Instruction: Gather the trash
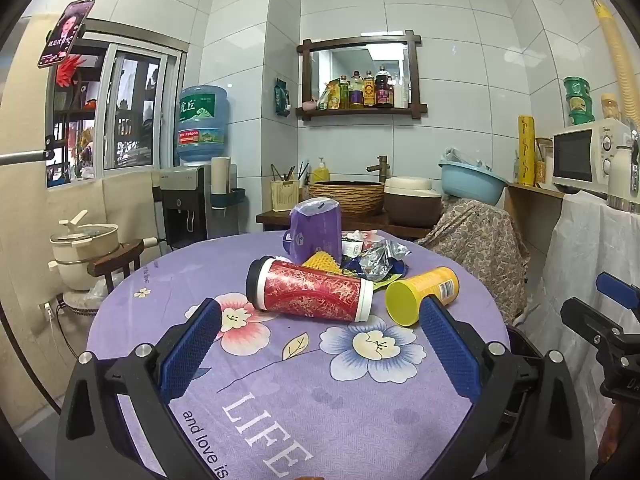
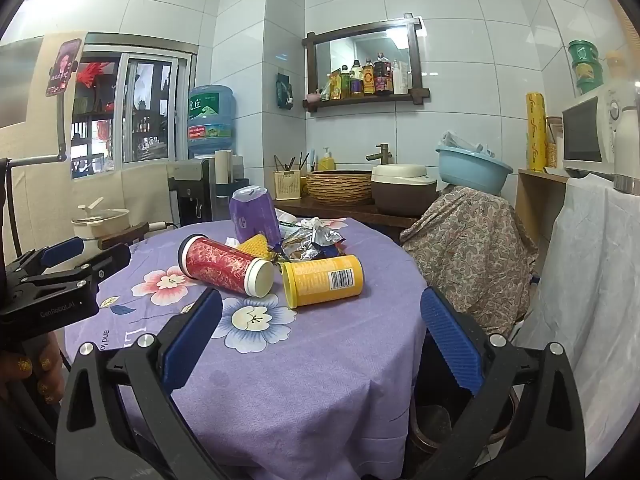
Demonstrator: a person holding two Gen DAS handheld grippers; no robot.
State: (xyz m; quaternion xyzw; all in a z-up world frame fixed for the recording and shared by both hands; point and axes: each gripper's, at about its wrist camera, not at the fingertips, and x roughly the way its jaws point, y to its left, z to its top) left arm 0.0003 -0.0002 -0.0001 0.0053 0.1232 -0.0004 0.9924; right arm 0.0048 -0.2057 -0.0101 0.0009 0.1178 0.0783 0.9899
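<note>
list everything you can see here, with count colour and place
red tube: 1, red and white, lying mid-table
yellow can: 1, yellow, lying right of the red tube
purple bag: 1, purple, upright behind the tube
foil wrapper: 1, silver, crumpled behind the can
table: 1, purple floral cloth, centre
water jug: 1, blue, left on the dispenser
basin: 1, light blue, right
microwave: 1, white, far right
left gripper: fingers open, nothing between them
right gripper: fingers open, nothing between them

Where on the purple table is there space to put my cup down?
The near part of the tablecloth, in front of the red canister and yellow can, is bare, as is the left side. The middle is crowded with a purple bag and foil wrappers.
</note>
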